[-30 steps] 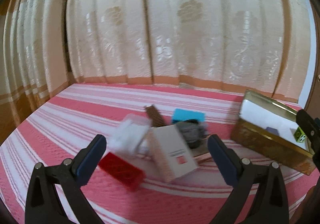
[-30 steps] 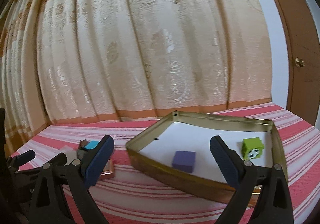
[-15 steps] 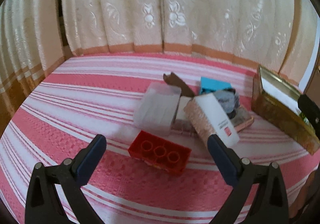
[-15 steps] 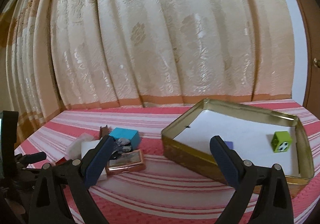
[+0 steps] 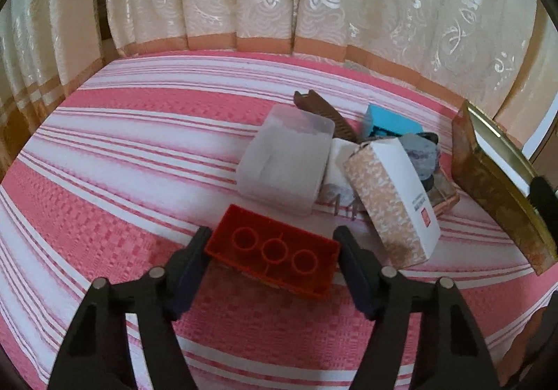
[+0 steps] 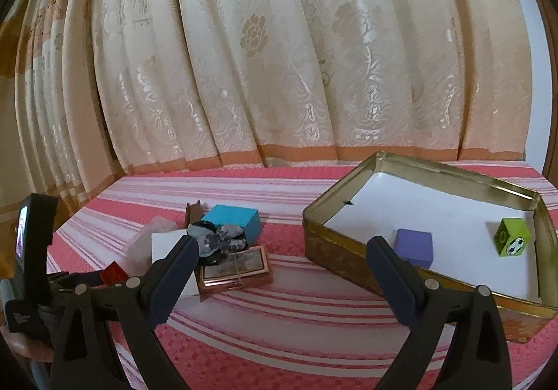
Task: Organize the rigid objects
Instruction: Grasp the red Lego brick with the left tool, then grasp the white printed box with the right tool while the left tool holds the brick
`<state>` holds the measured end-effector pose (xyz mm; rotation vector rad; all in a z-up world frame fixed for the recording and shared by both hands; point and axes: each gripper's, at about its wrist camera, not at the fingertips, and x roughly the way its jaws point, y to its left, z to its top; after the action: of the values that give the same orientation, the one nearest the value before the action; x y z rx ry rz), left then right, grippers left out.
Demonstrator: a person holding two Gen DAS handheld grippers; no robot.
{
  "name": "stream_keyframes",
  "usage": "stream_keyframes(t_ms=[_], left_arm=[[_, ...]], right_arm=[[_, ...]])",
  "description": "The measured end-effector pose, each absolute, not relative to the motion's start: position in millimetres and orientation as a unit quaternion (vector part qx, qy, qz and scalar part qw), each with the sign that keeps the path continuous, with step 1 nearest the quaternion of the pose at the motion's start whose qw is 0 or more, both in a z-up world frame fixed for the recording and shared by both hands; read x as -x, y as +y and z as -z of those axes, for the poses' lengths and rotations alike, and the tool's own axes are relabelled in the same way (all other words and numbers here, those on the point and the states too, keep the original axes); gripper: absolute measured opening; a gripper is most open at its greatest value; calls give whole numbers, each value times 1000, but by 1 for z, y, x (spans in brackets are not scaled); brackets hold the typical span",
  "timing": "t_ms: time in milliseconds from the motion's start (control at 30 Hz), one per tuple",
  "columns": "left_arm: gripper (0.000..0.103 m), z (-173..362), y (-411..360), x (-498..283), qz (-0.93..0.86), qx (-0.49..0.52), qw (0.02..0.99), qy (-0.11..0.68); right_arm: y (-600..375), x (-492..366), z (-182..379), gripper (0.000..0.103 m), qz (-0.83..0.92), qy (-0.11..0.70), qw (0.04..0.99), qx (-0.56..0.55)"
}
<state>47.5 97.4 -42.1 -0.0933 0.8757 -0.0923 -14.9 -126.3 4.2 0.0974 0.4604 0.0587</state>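
Observation:
A red brick (image 5: 273, 252) lies upside down on the striped cloth. My left gripper (image 5: 273, 255) has closed around it, with a finger touching each end. Behind it sit a clear plastic box (image 5: 286, 152), a patterned carton (image 5: 392, 196), a blue box (image 5: 389, 123) and grey stones (image 5: 420, 154). My right gripper (image 6: 280, 278) is open and empty, above the cloth between this pile (image 6: 223, 240) and a gold tin (image 6: 348, 250). The tin holds a purple cube (image 6: 415, 247) and a green cube (image 6: 512, 241).
A brown comb (image 5: 322, 111) and a copper-framed case (image 6: 235, 269) lie in the pile. Cream curtains (image 6: 279, 58) hang behind the table. The gold tin's wall (image 5: 495, 187) stands to the right in the left wrist view.
My left gripper has come down and forward to the red brick and narrowed its fingers onto it. My right gripper has swung left, so the pile shows more.

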Motion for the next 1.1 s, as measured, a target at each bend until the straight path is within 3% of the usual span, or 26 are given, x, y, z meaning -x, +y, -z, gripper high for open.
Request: stream_keyframes(t_ms=[367,433,600,1033,1067,1100], left_arm=[[71,23,133,-31,-4,136,934,329],[71,16,138,-27,-33,130,944,300],[71,14,152,-27,-68,141,947,281],[71,10,148,-22,-86,118,952,268],[71,10,148,-22,-86,118,952,268],[71,10,148,-23,-86,119,952,268]], right_arm=[[-82,-8,10,98,-96,291,952,-24],[-70,-13,12,94,-115,299,947,-22],[-44,-34,22,74,-141,338,931,-10],[-15,-56,36,74,-140,382,913,30],[-15,-56,36,70,-139,382,913,32],[-16,-55,36,59,-137,381,914,34]])
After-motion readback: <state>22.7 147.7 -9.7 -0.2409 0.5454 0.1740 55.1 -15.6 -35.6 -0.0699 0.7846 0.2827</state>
